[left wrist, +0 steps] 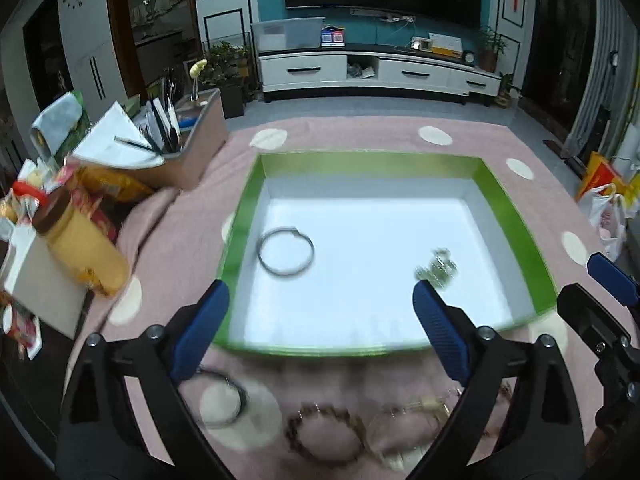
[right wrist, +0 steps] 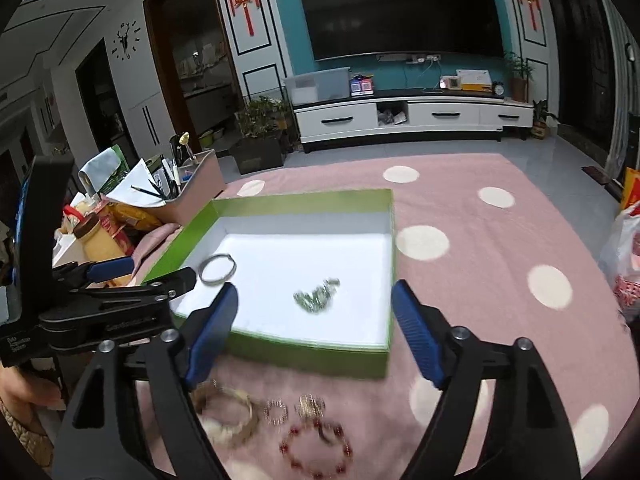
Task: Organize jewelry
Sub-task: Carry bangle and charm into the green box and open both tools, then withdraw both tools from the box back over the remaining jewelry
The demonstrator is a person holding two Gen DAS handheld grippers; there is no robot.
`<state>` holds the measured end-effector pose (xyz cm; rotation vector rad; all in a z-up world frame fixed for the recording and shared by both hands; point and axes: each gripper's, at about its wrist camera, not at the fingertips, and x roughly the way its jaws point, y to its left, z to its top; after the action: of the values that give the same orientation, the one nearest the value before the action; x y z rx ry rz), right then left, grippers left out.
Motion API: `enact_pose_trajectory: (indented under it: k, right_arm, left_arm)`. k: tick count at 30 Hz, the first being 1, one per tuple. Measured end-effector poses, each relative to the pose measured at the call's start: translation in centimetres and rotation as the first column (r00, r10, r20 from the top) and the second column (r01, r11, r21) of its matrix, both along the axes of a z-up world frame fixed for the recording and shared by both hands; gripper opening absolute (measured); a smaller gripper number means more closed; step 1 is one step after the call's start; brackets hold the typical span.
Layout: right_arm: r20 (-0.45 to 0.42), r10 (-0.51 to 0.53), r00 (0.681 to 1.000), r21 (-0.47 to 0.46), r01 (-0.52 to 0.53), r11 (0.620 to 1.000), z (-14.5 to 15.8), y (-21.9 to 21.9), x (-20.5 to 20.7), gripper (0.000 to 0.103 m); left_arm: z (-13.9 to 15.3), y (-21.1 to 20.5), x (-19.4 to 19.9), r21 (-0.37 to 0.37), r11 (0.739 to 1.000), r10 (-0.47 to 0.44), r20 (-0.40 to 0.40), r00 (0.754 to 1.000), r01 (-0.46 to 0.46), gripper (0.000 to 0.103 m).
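A green box with a white floor [left wrist: 360, 292] [right wrist: 280, 276] lies on the pink dotted cloth. In it are a silver bangle [left wrist: 285, 256] [right wrist: 217, 268] and a small greenish jewelry piece [left wrist: 437, 269] [right wrist: 317, 295]. My left gripper [left wrist: 320, 336] is open and empty over the box's near edge. My right gripper [right wrist: 316, 332] is open and empty, also at the near edge. On the cloth in front lie a silver bangle [left wrist: 224, 400], a dark beaded bracelet [left wrist: 326, 434], a pale chain [left wrist: 416, 412], a red bead bracelet [right wrist: 316, 450], a small ring bracelet [right wrist: 276, 412] and a pale bangle [right wrist: 232, 416].
A yellow jar with a brown lid [left wrist: 80, 240] and snack packets stand at the left edge. A beige organizer with pens and papers [left wrist: 176, 148] stands behind them. A plastic bag [right wrist: 624, 256] lies at the right. The left gripper's body shows in the right wrist view [right wrist: 100, 304].
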<state>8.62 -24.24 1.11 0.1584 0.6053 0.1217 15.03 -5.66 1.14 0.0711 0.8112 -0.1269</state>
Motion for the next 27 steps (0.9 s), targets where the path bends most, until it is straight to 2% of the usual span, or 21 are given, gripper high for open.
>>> enact_pose_trajectory:
  k: [5, 12, 16, 27]
  right_arm:
    - [0.013, -0.019, 1.0, -0.018, 0.019, 1.0, 0.0, -0.3, -3.6, 0.086]
    - [-0.008, -0.025, 1.0, -0.015, 0.024, 1.0, -0.5, -0.6, -6.7, 0.086]
    - [-0.024, -0.04, 0.999, -0.019, 0.039, 0.999, -0.7, -0.9, -8.4, 0.091]
    - [-0.073, -0.011, 0.997, -0.038, 0.009, 0.999, -2.2, -0.7, -11.6, 0.094]
  left_arm:
    - [-0.5, 0.4, -3.8, -0.039, 0.999, -0.018, -0.015, 1.0, 0.018, 0.097]
    - [-1.3, 0.1, -6.6, -0.096, 0.995, -0.026, -0.054, 0.998, 0.021, 0.098]
    - [-1.7, -0.8, -8.0, -0.093, 0.995, -0.044, -0.054, 0.998, 0.039, 0.098]
    - [-2.9, -1.1, -11.1, -0.1, 0.994, -0.042, -0.087, 0.995, 0.033, 0.099]
